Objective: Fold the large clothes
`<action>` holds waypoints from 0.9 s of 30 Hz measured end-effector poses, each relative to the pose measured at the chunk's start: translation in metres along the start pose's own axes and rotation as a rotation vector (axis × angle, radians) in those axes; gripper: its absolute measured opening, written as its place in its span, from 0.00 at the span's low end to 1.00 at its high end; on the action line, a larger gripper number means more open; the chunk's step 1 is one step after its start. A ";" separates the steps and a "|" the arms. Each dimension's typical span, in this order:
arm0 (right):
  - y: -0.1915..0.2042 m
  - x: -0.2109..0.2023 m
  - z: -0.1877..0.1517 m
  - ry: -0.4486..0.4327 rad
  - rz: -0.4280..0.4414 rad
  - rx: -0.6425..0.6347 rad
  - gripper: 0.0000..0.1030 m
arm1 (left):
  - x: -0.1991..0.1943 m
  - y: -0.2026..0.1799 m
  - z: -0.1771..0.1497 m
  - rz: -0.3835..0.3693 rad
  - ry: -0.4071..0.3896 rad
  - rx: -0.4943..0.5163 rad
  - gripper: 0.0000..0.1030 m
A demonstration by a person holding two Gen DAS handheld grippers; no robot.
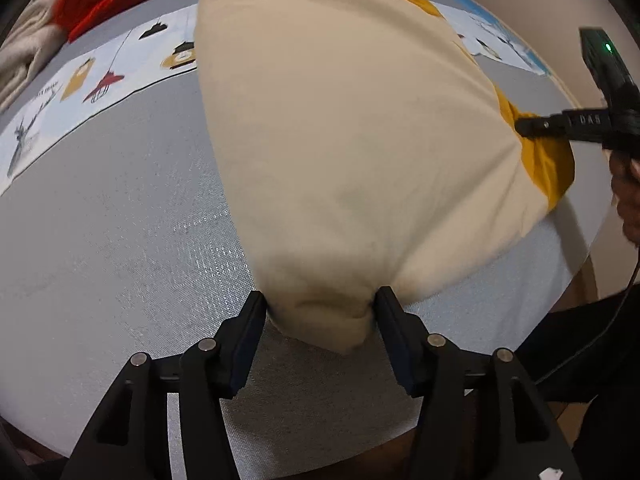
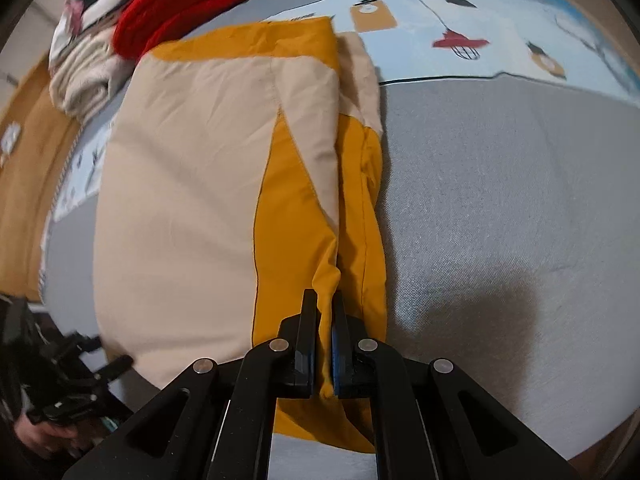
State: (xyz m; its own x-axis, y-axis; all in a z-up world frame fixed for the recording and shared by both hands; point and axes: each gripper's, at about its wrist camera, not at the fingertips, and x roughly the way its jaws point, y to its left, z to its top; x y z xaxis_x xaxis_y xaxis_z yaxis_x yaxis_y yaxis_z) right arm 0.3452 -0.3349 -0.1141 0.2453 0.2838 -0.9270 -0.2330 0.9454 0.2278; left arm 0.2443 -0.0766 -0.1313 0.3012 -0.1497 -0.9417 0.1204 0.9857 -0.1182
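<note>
Right claw (image 2: 325, 312) pinched tight on mustard edge of cream-and-mustard garment (image 2: 208, 168), left claw (image 1: 320, 308) half-open around a cream corner at six o'clock; garment lies folded narrow on grey bed (image 2: 500, 200), likely one cross-fold left, red knit (image 2: 188, 4) at eleven.

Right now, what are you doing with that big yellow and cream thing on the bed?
A person is folding a large cream and mustard garment on a grey bedspread, with tongs in each hand. The right tongs are pinched shut on a mustard edge of it. The left tongs have a bunched cream corner between them, pads against the cloth. The garment already lies doubled over. A pile of other clothes, with a red knit on top, waits at the far end.
</note>
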 end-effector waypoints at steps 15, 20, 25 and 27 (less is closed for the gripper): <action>-0.010 0.000 -0.016 0.076 0.099 0.002 0.08 | -0.053 0.032 0.021 -0.114 -0.117 -0.115 0.26; -0.017 -0.001 -0.021 0.080 0.085 0.028 0.04 | -0.025 0.017 0.016 -0.037 -0.037 0.013 0.20; -0.013 0.001 -0.022 0.091 0.003 -0.008 0.05 | -0.041 0.019 0.036 -0.042 -0.041 0.032 0.20; -0.007 -0.013 -0.016 0.018 -0.032 -0.034 0.10 | -0.050 0.022 0.048 -0.029 -0.084 0.044 0.20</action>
State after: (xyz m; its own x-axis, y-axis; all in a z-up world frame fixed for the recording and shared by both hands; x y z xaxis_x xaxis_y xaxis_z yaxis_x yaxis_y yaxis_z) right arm 0.3280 -0.3475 -0.1081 0.2363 0.2502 -0.9389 -0.2573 0.9479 0.1878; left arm 0.2771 -0.0511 -0.0718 0.3752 -0.1860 -0.9081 0.1711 0.9767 -0.1293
